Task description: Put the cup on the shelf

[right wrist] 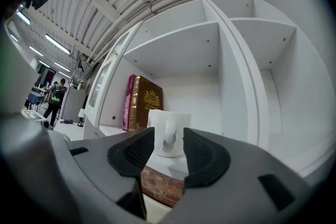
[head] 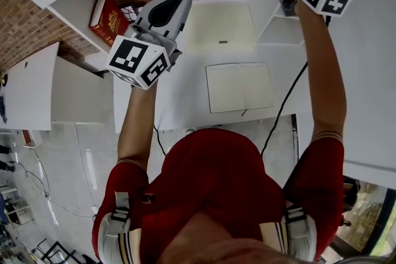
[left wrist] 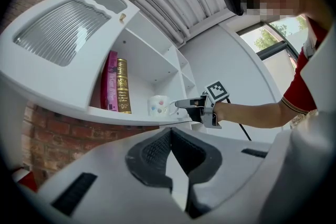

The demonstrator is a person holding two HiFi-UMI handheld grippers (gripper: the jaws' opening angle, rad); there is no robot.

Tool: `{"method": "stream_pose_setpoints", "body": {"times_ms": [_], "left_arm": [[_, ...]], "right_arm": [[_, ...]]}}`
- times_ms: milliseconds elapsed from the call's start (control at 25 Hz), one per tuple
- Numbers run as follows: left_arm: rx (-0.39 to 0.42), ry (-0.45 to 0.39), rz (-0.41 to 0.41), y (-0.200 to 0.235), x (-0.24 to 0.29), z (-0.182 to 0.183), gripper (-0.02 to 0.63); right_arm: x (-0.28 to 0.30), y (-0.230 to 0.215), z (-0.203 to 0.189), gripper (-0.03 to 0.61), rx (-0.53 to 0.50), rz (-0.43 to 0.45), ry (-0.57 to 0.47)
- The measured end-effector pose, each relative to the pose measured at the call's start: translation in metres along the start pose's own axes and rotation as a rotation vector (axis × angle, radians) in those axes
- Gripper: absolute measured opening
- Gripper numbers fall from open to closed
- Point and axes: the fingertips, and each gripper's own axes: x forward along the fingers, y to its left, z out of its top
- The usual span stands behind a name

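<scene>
Cup stood upright on the shelf, near its front edge, just right of two upright books and apart from them. Its handle pointed outward, toward the right gripper, presumably because the handle was the part used for carrying. In the right gripper view the jaws were narrowly apart, one on each side of the handle, with a slit of daylight showing on both sides; they pressed on nothing. From the left gripper view, the jaw tips lay at the handle, level with the cup's middle. Such a stance suited a release: the shelf bore the cup's weight and the pads only flanked it. The task therefore appeared all but done, with only a straight withdrawal left to make. A sideways pull could catch the handle and drag the cup toward the edge.

The left gripper was held lower and well apart from the shelf, above the desk. Its pads met at the tips, with nothing between them. It took no part in the placement and was likely kept back to leave the shelf opening free for the right arm. A closed notebook lay flat on the desk below, out of the way of both tools.
</scene>
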Motion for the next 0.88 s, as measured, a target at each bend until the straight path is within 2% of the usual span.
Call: {"method": "stream_pose_setpoints", "body": {"times_ms": [200,440,680,880], "left_arm": [[-0.005,-0.007,0.003,-0.003,0.001,0.002,0.006],[-0.010,-0.012,0.005,-0.008,0.001,0.003,0.006],[0.002,-0.012,0.014,-0.019,-0.003,0.004,0.006],[0.029,-0.011,0.027,-0.030,-0.008,0.005,0.006]], "right_arm": [[-0.024,0.010,0.000,0.169,-0.053,-0.001,-0.034],[-0.053,0.041,-0.009,0.149,-0.063,0.056,-0.086],[-0.080,0.077,-0.030,0.092,-0.068,0.105,-0.119],[-0.103,0.101,-0.048,0.028,-0.026,0.131,-0.148]]}}
